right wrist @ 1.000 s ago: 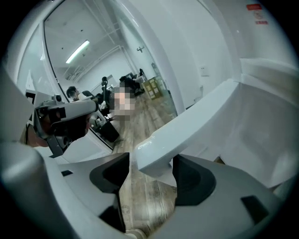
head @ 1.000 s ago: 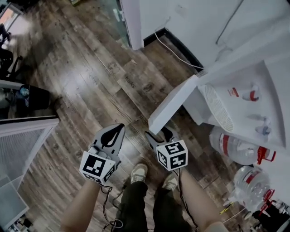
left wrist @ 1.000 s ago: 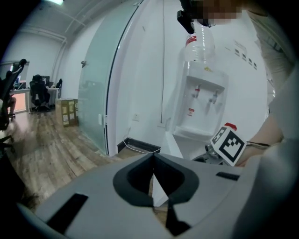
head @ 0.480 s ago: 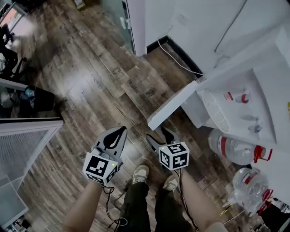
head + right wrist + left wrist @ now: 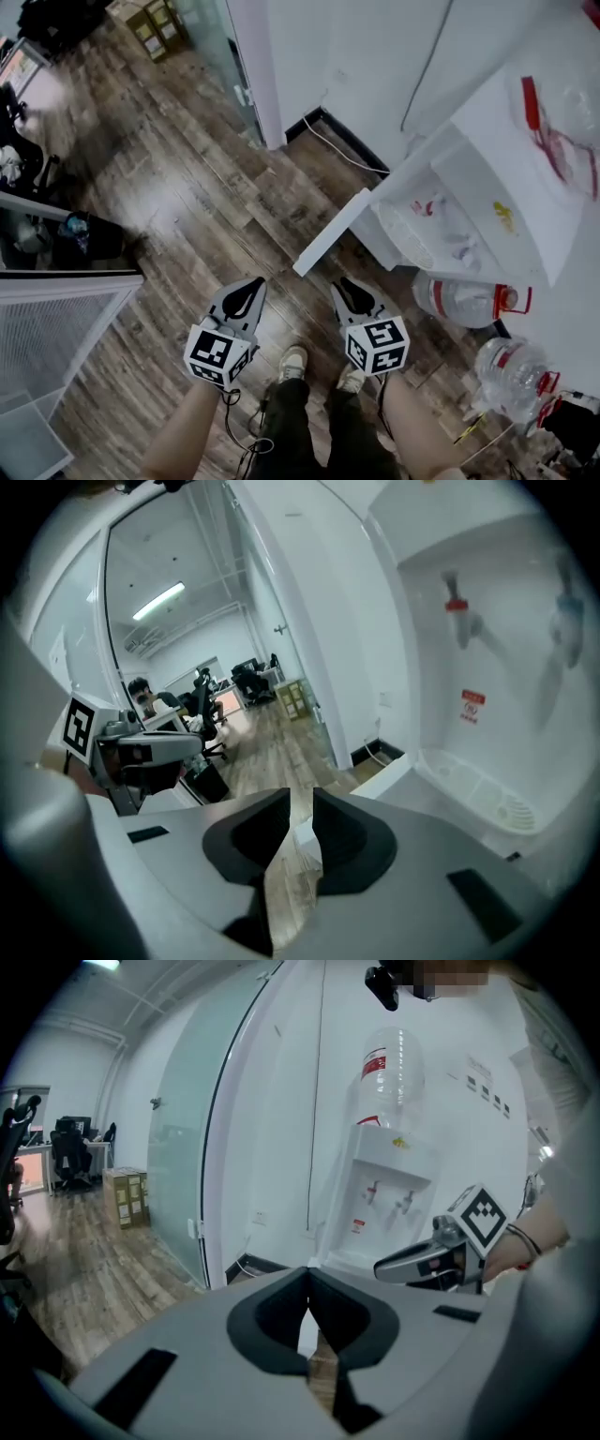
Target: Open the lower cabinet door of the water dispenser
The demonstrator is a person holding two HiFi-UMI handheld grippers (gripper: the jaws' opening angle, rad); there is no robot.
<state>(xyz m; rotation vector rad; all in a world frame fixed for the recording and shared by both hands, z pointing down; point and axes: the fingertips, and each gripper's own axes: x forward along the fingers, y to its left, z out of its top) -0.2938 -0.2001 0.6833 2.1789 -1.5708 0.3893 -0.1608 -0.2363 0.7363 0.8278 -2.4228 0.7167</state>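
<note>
The white water dispenser (image 5: 487,159) stands at the right, its lower cabinet door (image 5: 330,232) swung out over the wood floor. Both grippers hang in front of the door's edge and touch nothing. My left gripper (image 5: 247,291) is shut, tips together, with nothing in it. My right gripper (image 5: 351,289) is closing; a narrow gap remains between its jaws and nothing is in it. In the right gripper view the gripper (image 5: 302,799) points past the door (image 5: 389,771) toward the drip tray (image 5: 478,785) and taps (image 5: 457,611). The left gripper view shows the dispenser (image 5: 389,1185) and its bottle (image 5: 392,1072).
Two water bottles (image 5: 469,300) (image 5: 516,370) lie on the floor right of the dispenser. A white cable (image 5: 337,150) runs along the wall base. The person's shoes (image 5: 291,361) are below the grippers. A grey panel (image 5: 56,309) sits at the left, cardboard boxes (image 5: 150,23) far back.
Both grippers have risen, and the dispenser's top has come into view. The right gripper's jaws have gone from wide to narrow and left the door's edge. The door stays open.
</note>
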